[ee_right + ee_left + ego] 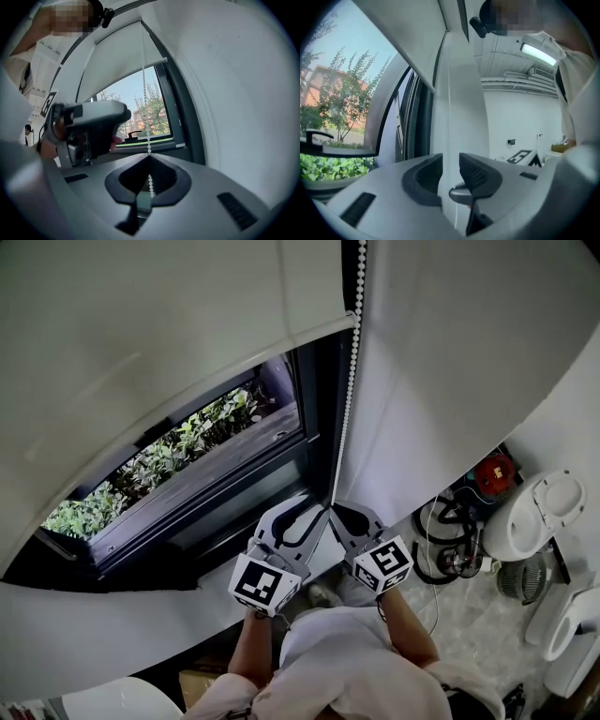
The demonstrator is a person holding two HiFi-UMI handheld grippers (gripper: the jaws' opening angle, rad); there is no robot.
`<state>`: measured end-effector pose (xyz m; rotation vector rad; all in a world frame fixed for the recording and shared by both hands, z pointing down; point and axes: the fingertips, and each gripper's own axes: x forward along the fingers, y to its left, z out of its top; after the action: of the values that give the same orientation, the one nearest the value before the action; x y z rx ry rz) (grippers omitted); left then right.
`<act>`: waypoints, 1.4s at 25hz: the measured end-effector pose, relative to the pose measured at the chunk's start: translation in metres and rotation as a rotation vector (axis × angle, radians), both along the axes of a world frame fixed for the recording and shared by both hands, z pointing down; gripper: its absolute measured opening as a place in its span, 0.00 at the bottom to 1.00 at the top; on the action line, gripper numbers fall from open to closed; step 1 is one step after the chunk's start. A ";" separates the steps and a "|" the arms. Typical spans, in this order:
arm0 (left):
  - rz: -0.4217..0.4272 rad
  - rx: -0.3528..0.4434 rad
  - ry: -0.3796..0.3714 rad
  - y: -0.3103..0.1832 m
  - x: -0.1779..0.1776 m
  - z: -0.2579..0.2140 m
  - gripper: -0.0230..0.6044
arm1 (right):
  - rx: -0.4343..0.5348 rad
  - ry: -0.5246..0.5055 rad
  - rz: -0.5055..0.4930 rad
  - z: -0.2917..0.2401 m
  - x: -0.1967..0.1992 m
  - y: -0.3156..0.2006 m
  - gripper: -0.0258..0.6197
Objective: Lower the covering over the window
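Note:
A white roller blind (141, 343) covers the upper part of the dark-framed window (202, 460). Its white bead chain (349, 381) hangs down the frame's right side to both grippers. My right gripper (336, 510) is shut on the chain, and in the right gripper view the beads (145, 93) run down into its closed tips (149, 157). My left gripper (309, 514) sits just left of it, open. In the left gripper view its pads (476, 173) stand apart around a gap (450, 171). A faint pale line, likely the chain, runs through that gap untouched.
Green plants (183, 442) and trees show outside the window. The white sill (112, 615) lies below the window. On the floor at the right are a white appliance (530, 517), a red object (494, 472) and coiled cables (441, 540). The white wall (450, 362) is close on the right.

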<state>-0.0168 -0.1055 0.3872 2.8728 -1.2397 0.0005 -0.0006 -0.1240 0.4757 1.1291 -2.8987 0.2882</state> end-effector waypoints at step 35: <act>-0.016 0.071 0.021 -0.032 0.020 -0.039 0.06 | -0.093 0.135 0.000 0.053 -0.012 0.003 0.03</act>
<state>0.0031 -0.1378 0.3479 2.9139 -1.2843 -0.0754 -0.0122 -0.1210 0.5289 1.0888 -2.7378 0.3295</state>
